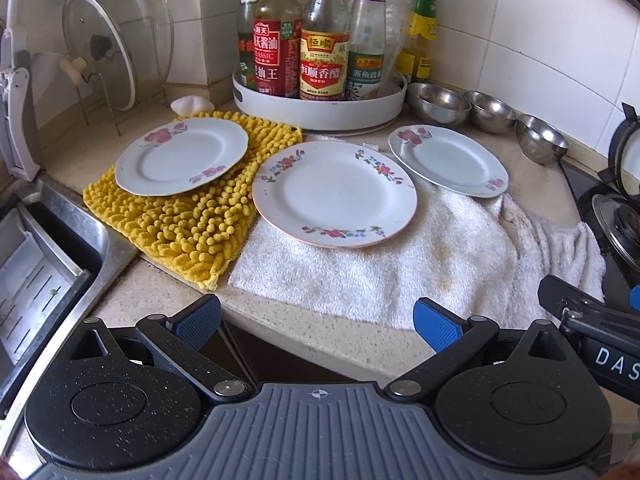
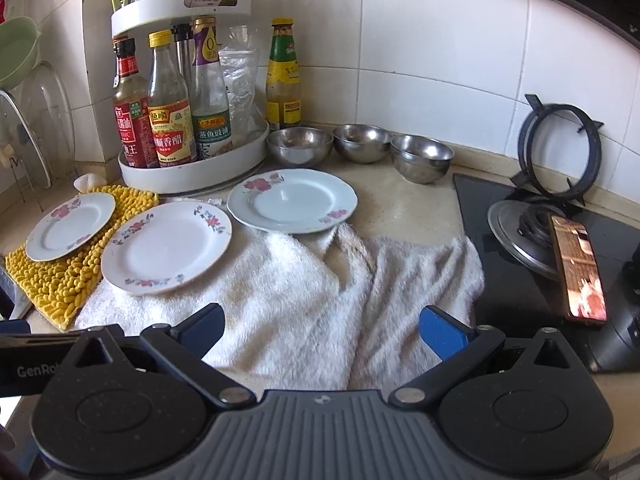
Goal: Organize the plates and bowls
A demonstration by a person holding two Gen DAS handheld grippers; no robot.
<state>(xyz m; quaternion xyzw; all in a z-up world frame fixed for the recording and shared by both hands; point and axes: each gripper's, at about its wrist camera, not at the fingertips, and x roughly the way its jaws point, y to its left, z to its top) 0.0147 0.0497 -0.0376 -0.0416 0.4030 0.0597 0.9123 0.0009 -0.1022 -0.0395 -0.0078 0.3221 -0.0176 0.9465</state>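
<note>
Three white flowered plates lie on the counter: a small one (image 1: 182, 156) on the yellow mat, a large one (image 1: 334, 194) on the white towel, a small one (image 1: 448, 160) at the towel's far right edge. They also show in the right wrist view: left small plate (image 2: 70, 226), large plate (image 2: 166, 248), right small plate (image 2: 292, 200). Three steel bowls (image 1: 442, 104) (image 1: 490, 112) (image 1: 540, 138) stand side by side behind, also in the right wrist view (image 2: 300, 146) (image 2: 362, 143) (image 2: 422, 158). My left gripper (image 1: 318, 320) and right gripper (image 2: 322, 330) are open, empty, above the counter's front edge.
A white turntable tray (image 1: 320, 114) of sauce bottles stands at the back. A sink (image 1: 44, 264) lies at the left, with glass lids (image 1: 100, 52) in a rack. A gas hob (image 2: 532, 240) with a phone (image 2: 578, 272) on it lies at the right.
</note>
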